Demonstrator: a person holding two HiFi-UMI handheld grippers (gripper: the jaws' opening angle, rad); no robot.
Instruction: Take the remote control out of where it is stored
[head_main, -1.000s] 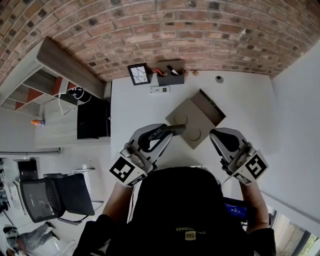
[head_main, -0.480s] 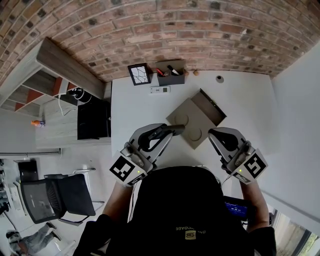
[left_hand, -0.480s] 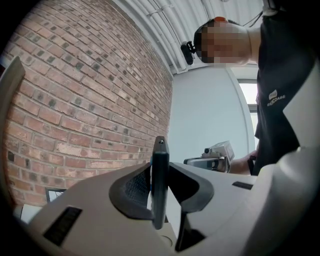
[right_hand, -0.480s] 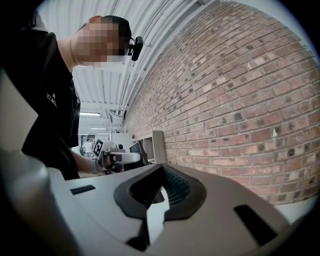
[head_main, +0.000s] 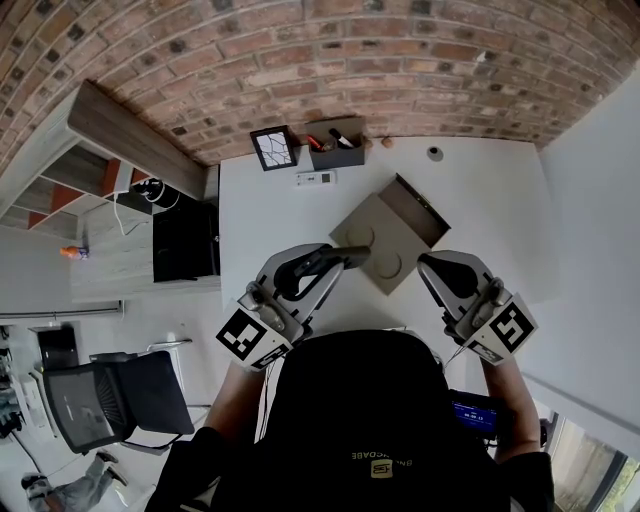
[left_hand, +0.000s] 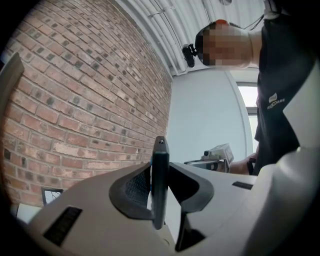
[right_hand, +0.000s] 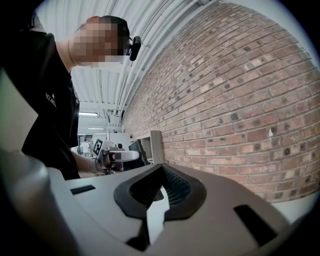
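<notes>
A slim black remote control (left_hand: 160, 186) stands edge-on between the jaws of my left gripper (left_hand: 159, 165), which is shut on it. In the head view the left gripper (head_main: 338, 263) hangs over the white table (head_main: 270, 220), and the remote's (head_main: 358, 255) end pokes toward the tan box (head_main: 372, 232). That box lies in the middle of the table with its compartment open at the far right side. My right gripper (head_main: 428, 268) hovers to the right of the box. Its jaws (right_hand: 161, 174) meet at the tips with nothing between them.
A small white remote (head_main: 318, 179), a picture frame (head_main: 277, 148) and a dark pen organiser (head_main: 338, 145) line the table's back edge by the brick wall. A small round object (head_main: 435, 154) sits at the back right. A black cabinet (head_main: 185, 238) and an office chair (head_main: 115, 395) stand left.
Both grippers keep their places and grips. Only the head view has shifted slightly.
</notes>
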